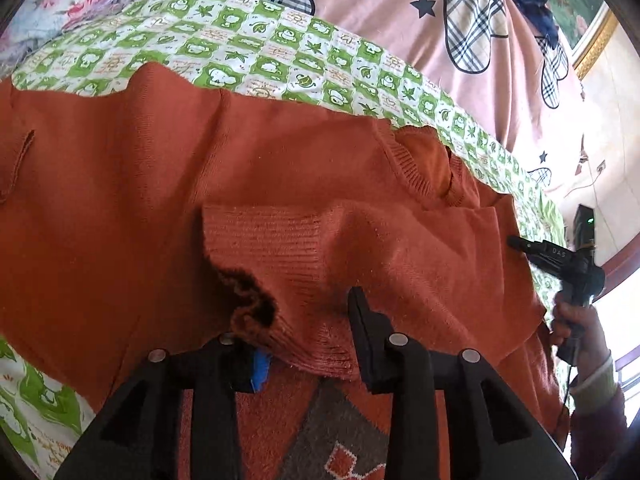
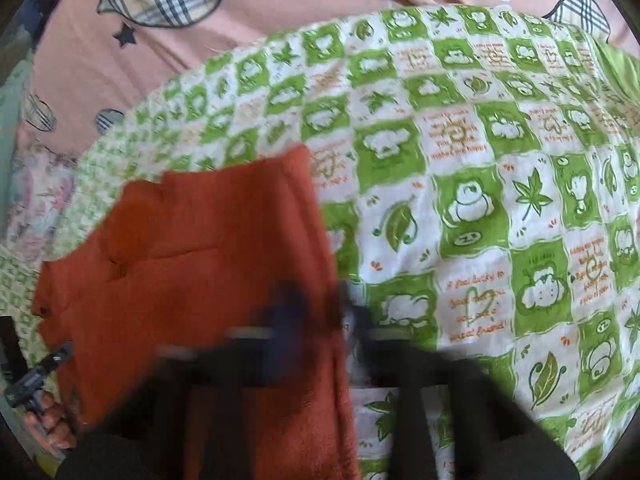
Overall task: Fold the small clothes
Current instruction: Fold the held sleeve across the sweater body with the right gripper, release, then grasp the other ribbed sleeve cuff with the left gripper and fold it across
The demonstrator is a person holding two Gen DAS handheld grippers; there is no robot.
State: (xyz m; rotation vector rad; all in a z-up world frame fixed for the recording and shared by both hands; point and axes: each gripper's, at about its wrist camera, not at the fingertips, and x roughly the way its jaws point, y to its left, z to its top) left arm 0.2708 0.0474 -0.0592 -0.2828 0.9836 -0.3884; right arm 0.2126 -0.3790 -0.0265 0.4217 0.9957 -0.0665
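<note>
Nearest the left camera, the left gripper (image 1: pixel 308 344) holds the ribbed cuff (image 1: pixel 280 248) of a rust-orange sweater's sleeve (image 1: pixel 400 264), its fingers set apart with the knit bunched between them; whether they pinch tight I cannot tell. That sleeve lies drawn in across the body of the sweater (image 1: pixel 120 208), which is spread flat on a green-and-white checked sheet (image 1: pixel 280 52). Judging by this, one sleeve fold is under way, not yet laid down and let go. To the right, the right gripper (image 1: pixel 520 243) hovers at the sweater's edge near the neckline (image 1: pixel 420 176), in a person's hand (image 1: pixel 576 320). Its own view is blurred, so I cannot tell how wide it stands or whether it grips cloth. Farther off lies a pink quilt (image 1: pixel 380 8). The other sleeve and the body folds appear to remain.
</note>
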